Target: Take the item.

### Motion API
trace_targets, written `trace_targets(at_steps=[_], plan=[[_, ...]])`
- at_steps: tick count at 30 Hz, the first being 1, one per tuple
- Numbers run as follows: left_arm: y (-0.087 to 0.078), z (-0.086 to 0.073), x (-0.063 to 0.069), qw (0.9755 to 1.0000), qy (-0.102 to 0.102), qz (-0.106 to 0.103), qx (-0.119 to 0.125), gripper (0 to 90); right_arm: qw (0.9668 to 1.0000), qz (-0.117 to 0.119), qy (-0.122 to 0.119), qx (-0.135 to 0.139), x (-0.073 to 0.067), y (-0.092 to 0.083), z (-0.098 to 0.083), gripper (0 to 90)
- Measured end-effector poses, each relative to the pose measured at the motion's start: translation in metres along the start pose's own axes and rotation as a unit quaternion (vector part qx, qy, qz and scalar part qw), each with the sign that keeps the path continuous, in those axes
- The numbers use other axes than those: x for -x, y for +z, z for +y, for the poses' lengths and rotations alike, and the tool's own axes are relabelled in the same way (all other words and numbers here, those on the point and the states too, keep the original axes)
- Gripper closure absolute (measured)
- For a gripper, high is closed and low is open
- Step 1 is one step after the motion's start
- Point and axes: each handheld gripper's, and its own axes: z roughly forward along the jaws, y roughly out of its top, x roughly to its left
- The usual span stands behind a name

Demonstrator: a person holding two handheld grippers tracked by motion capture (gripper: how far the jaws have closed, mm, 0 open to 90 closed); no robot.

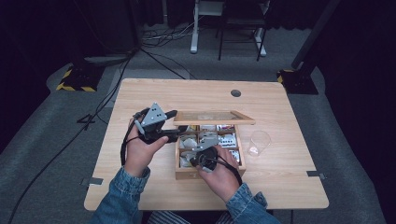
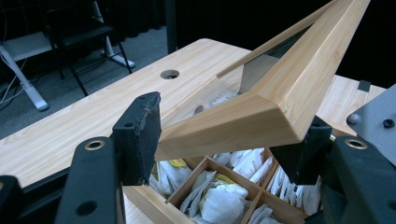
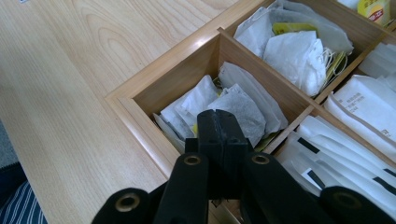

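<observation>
A wooden tea box [image 1: 208, 173] sits mid-table, its compartments packed with white tea bags [image 3: 243, 109]. Its glass-paned lid [image 1: 214, 117] is raised. My left gripper [image 1: 175, 125] comes in from the left and is shut on the lid's near left corner [image 2: 261, 112], one pad [image 2: 144, 135] on each side of the wooden frame. My right gripper [image 3: 222, 123] points down into the box's near left compartment, jaws pressed together just over the tea bags there. Whether a bag is pinched between the tips I cannot tell. In the high view the right gripper [image 1: 194, 156] is over the box's left half.
A clear plastic cup [image 1: 259, 142] stands just right of the box. The wooden table [image 1: 140, 186] has a round cable hole [image 1: 236, 93] near its far edge. Cables trail over the floor at the left, and chair and desk legs stand beyond the table.
</observation>
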Motion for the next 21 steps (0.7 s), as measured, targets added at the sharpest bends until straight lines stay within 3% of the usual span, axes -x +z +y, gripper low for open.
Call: trace_targets(at_steps=[10, 21], plan=[[0.000, 0.000, 0.000, 1.0000, -0.001, -0.002, 0.000, 38.3, 0.9992, -0.009, -0.001, 0.039, 0.000, -0.017, 0.007, 90.0], [0.000, 0.001, -0.001, 1.0000, 0.000, -0.001, 0.000, 38.3, 0.9981, -0.016, -0.002, 0.060, 0.001, -0.038, 0.013, 90.0]])
